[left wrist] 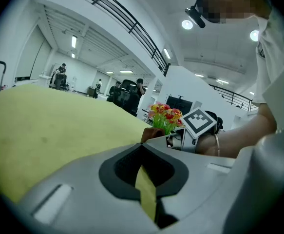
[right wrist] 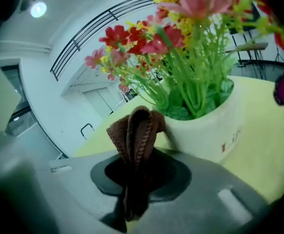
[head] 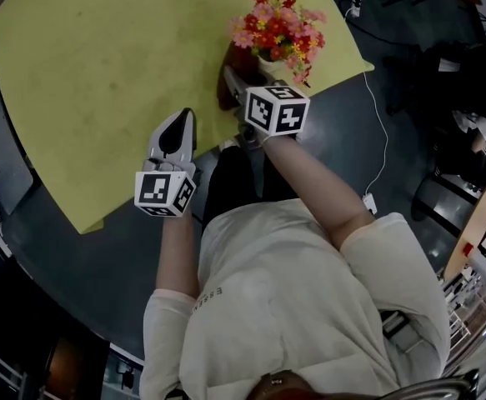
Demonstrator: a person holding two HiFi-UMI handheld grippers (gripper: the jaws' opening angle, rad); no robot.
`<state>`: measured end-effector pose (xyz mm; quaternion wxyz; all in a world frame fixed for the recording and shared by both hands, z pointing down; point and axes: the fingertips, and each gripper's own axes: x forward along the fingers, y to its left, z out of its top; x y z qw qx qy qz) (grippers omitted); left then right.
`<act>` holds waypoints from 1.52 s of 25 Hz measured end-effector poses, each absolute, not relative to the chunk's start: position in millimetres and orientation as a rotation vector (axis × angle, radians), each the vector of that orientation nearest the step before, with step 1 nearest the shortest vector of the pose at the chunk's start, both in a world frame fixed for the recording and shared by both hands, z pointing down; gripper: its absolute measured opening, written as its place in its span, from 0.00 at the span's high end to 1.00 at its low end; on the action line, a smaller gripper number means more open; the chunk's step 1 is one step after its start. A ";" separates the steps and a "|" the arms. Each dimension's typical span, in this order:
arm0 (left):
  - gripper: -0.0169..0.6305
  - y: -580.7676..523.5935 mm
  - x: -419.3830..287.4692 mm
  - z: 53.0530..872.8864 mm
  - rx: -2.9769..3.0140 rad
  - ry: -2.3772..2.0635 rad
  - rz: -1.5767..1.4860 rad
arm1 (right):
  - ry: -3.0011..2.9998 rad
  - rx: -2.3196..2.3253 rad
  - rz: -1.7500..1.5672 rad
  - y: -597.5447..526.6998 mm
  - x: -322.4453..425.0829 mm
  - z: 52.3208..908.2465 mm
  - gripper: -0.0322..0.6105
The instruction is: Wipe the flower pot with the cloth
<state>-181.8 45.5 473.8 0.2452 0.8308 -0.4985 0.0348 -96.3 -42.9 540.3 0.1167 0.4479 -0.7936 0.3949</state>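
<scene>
A white flower pot (head: 269,63) with red, pink and yellow flowers (head: 278,25) stands near the right edge of the yellow table (head: 101,65). My right gripper (head: 230,79) is shut on a folded brown cloth (head: 225,96) just left of the pot. In the right gripper view the cloth (right wrist: 136,130) sticks up from between the jaws of the right gripper (right wrist: 136,165), close to the pot's wall (right wrist: 207,128). My left gripper (head: 184,117) is shut and holds nothing, low over the table's near edge. In its own view the left gripper (left wrist: 142,155) looks towards the pot (left wrist: 163,120).
The table's curved edge (head: 142,194) runs just in front of the person's body. Dark floor lies to the right, with a white cable (head: 382,132) and a plug (head: 368,202). People and chairs (left wrist: 124,92) are far off beyond the table.
</scene>
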 end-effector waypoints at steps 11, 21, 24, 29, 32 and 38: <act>0.95 36.3 -143.4 475.3 2.337 -1.280 0.141 | -2.253 1.359 1.212 -17.2 -42.9 543.6 0.86; 0.95 24.4 -108.1 487.2 2.356 -1.213 0.166 | -2.190 1.378 1.281 4.1 12.4 549.5 0.86; 0.95 15.6 -100.3 486.2 2.374 -1.215 0.192 | -2.161 1.410 1.346 4.2 42.1 552.9 0.86; 0.95 -0.4 -83.4 483.7 2.421 -1.200 0.226 | -2.119 1.519 1.234 -22.3 109.6 543.7 0.86; 0.95 -7.2 -71.1 482.3 2.450 -1.166 0.243 | -2.146 1.502 1.050 -47.7 135.9 527.5 0.86; 0.67 -22.1 -48.0 493.3 2.470 -1.165 0.323 | -2.253 1.281 0.744 -96.2 133.3 502.4 0.86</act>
